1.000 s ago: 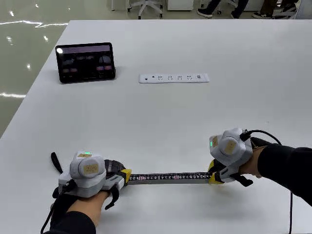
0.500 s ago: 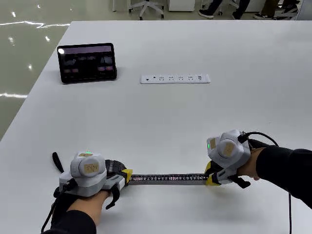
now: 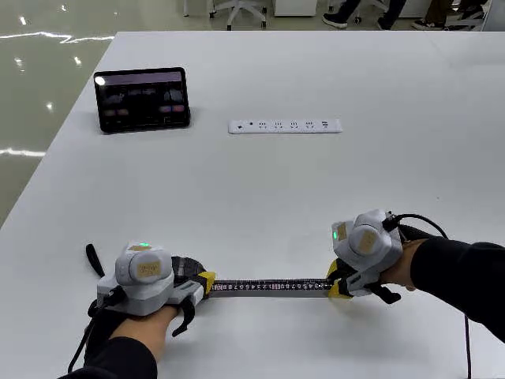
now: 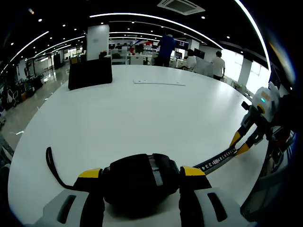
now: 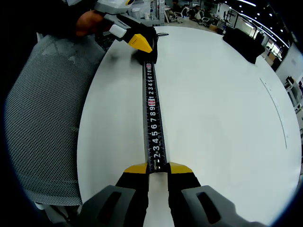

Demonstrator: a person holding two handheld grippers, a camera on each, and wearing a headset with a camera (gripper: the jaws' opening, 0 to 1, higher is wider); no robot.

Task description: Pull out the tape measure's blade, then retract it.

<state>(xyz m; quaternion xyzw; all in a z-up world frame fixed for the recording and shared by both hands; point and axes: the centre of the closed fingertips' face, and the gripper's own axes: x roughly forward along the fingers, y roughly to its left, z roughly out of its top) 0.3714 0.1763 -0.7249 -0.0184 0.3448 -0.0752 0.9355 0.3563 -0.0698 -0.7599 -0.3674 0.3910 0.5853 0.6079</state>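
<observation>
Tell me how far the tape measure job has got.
Done: the blade is out, stretched flat along the table. In hand: the left gripper clamps the case, and the right gripper pinches the blade's end. Left: retracting the blade into the case.

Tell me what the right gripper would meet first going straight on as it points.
The right gripper pinches the blade; along it, probably the tape measure case in the left gripper.
</observation>
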